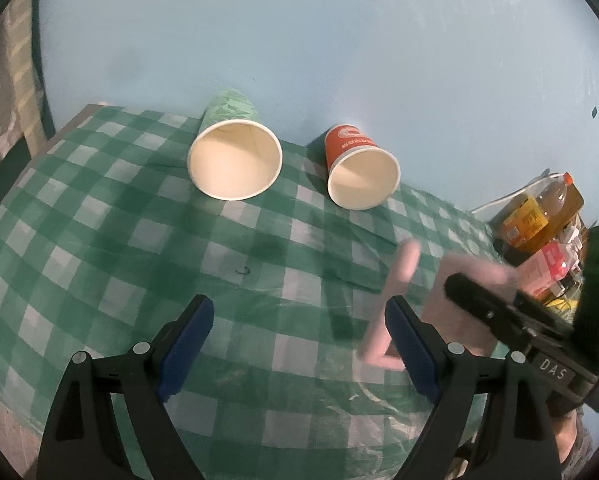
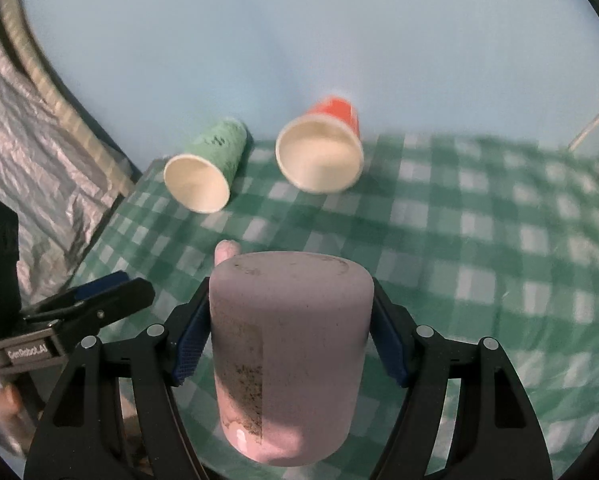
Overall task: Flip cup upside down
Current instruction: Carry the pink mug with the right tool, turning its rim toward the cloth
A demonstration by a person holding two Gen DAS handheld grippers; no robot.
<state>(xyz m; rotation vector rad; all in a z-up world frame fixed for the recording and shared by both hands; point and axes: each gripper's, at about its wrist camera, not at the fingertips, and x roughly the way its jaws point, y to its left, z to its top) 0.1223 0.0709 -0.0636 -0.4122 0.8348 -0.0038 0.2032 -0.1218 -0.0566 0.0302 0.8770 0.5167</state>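
A pink mug (image 2: 289,356) fills the right wrist view, its flat base facing forward and away from me, with my right gripper (image 2: 289,340) shut on its sides above the checked cloth. Its handle tip (image 2: 225,250) shows at the upper left. In the left wrist view the mug (image 1: 465,280) is blurred at the right, held by the right gripper (image 1: 499,316). My left gripper (image 1: 303,340) is open and empty above the cloth; it also shows in the right wrist view (image 2: 99,300).
A green paper cup (image 1: 235,152) and an orange paper cup (image 1: 359,168) lie on their sides at the back of the green checked table (image 1: 99,240), mouths toward me. Bottles and boxes (image 1: 539,220) stand at the right. A blue wall is behind.
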